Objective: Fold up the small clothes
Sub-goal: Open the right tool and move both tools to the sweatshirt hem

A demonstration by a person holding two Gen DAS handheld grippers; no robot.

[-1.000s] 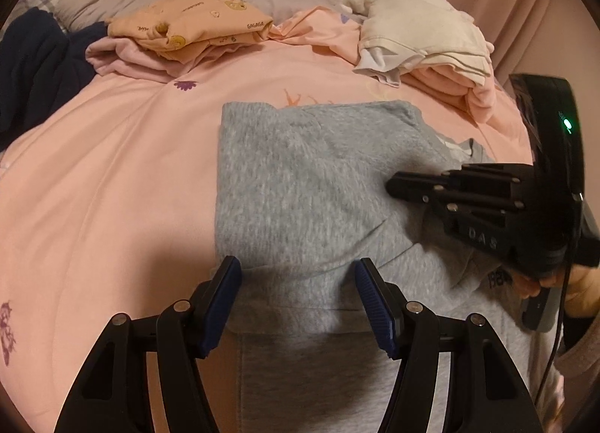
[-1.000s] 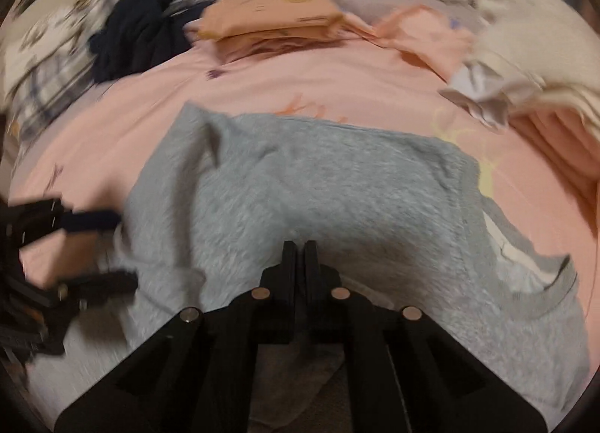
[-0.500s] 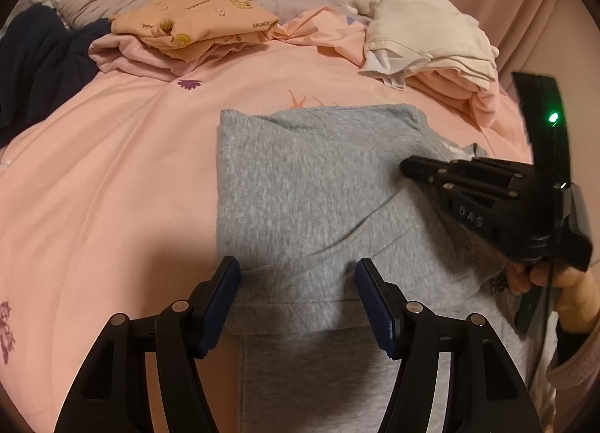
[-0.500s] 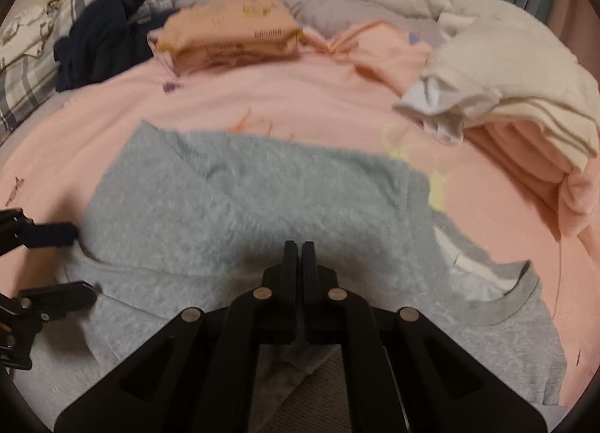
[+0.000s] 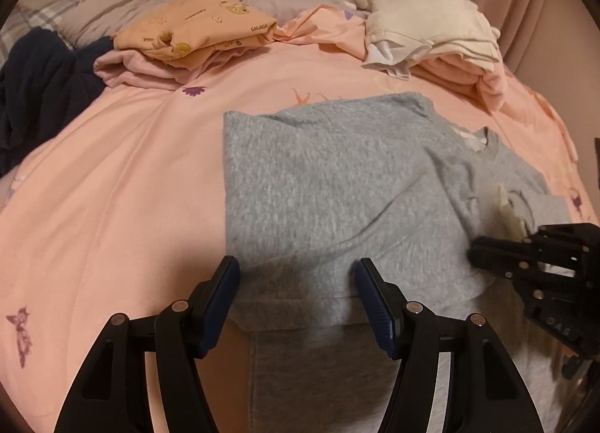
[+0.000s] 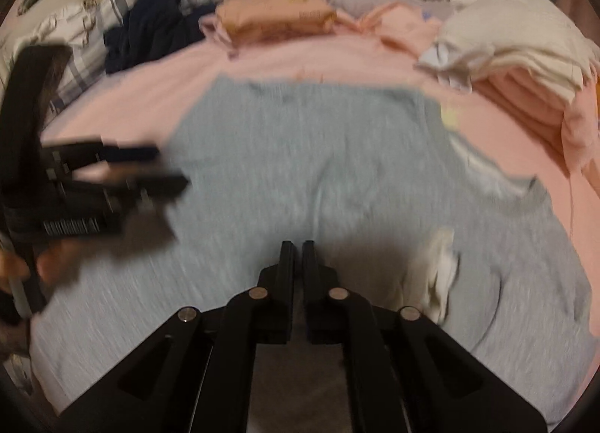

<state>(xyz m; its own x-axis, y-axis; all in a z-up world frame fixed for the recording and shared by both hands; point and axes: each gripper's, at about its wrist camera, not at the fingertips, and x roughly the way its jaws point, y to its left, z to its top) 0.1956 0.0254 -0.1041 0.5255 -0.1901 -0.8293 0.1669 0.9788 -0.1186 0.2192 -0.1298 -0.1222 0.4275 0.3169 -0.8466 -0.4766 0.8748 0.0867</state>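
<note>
Grey sweatshirt [image 5: 337, 185] – soft, limp; we'd pinch its 3 o'clock edge | left gripper [image 5: 296, 305] apart | right gripper [image 6: 298, 264] together, empty

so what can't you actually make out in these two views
- Left wrist view: the right gripper is cut off by the right edge, so its jaws do not show there.
- Right wrist view: motion blur smears the left gripper and the grey top; fold lines are unreadable.
- Both views: the near hem of the grey top is hidden behind the gripper bodies.
- Left wrist view: the print on the orange clothes is too small, apart from one word.
</note>
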